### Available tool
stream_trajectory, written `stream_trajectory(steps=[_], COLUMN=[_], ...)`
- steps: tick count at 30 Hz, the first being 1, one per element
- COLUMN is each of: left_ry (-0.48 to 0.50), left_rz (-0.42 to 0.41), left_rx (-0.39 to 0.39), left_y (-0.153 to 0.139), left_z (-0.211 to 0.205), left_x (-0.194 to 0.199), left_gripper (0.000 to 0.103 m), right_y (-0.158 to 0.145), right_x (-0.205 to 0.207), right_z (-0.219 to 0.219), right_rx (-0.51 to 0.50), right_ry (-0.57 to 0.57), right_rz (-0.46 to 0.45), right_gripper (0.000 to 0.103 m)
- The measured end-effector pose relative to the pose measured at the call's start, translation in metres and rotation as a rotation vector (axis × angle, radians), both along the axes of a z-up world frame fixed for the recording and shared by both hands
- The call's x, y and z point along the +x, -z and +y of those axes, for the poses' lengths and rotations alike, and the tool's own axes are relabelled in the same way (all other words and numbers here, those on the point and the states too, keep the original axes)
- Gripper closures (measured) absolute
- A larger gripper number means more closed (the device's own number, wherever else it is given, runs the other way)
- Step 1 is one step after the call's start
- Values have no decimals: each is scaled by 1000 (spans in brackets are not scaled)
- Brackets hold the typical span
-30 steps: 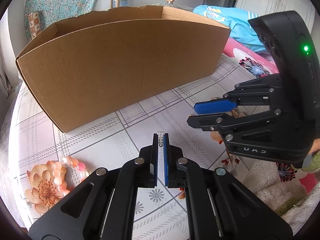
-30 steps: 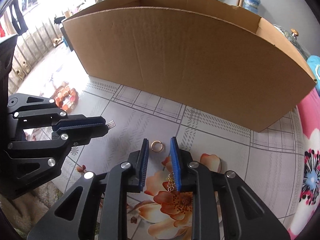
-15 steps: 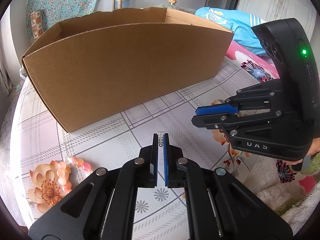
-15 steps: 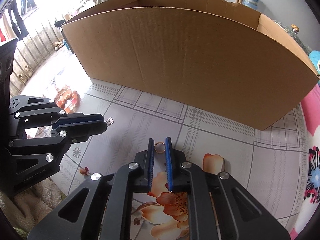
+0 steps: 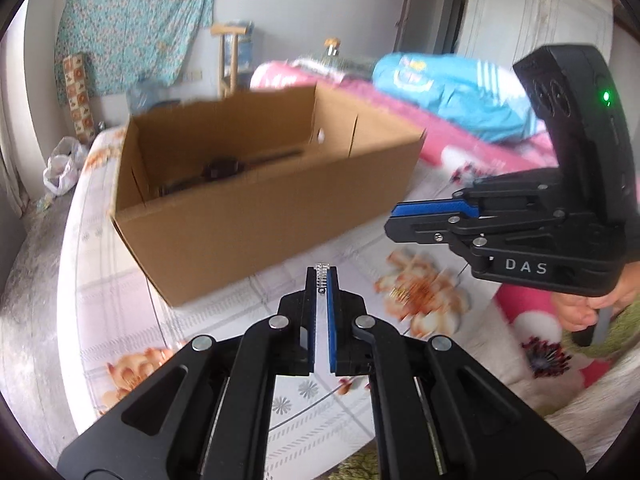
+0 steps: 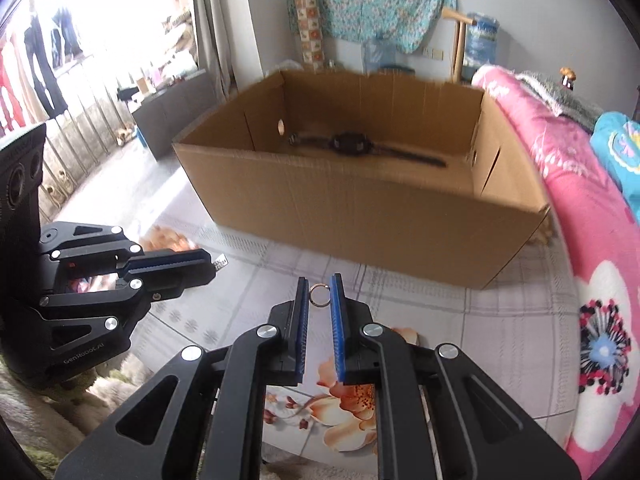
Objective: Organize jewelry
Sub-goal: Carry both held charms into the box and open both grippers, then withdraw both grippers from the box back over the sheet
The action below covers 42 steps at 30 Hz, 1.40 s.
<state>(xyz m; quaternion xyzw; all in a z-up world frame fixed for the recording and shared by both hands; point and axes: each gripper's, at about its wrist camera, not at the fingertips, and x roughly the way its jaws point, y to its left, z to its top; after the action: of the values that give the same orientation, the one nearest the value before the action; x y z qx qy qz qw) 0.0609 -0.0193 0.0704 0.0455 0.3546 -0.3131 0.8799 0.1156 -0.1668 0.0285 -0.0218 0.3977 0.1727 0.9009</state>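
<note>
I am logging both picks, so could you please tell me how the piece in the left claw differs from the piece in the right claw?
The left claw pinches a thin, silvery studded strip edge-on, its end poking past the tips; the right claw clamps a small gold ring across its width. The strip leaves the left claw's jaws almost touching; the ring holds the right claw's jaws visibly apart. Both pieces are held clear of the table, short of the cardboard box.

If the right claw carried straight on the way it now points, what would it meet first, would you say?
Probably the near wall of the cardboard box, directly ahead of the right claw, which grips a small ring; depth is uncertain, so it might meet the tablecloth first.
</note>
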Motion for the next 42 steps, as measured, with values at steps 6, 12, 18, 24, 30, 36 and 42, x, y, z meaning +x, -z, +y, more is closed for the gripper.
stream_trajectory(steps=[6,12,18,24,30,36,42], left_ry=[19,21,33,-1,-23,-39,-52], left_rz=[-49,58,358,480,502,479,422], left_rx=[-66,-69,-43,16,52,60,54], left_y=[-44,-53,-11,21,31,31,18], left_z=[2,-9,-33,-41,-48,-50,-44], left_x=[22,89,173,198,203,210,205], left_gripper=[99,99,99,99,99,99,99], right_y=[-56,-74,-35,5,17,13,-2], right_x=[23,95,183,219,231,238,234], right_z=[-10,-22,-17,-1,0,-6,-18], right_rx=[36,70,-41,-181,-232,-229,-193], right_ry=[-10,-27,-21,-64,-70,-58,-23], right_rz=[-117,-4,251,334,342,324,285], right_gripper=[92,92,92,92,91,91,90])
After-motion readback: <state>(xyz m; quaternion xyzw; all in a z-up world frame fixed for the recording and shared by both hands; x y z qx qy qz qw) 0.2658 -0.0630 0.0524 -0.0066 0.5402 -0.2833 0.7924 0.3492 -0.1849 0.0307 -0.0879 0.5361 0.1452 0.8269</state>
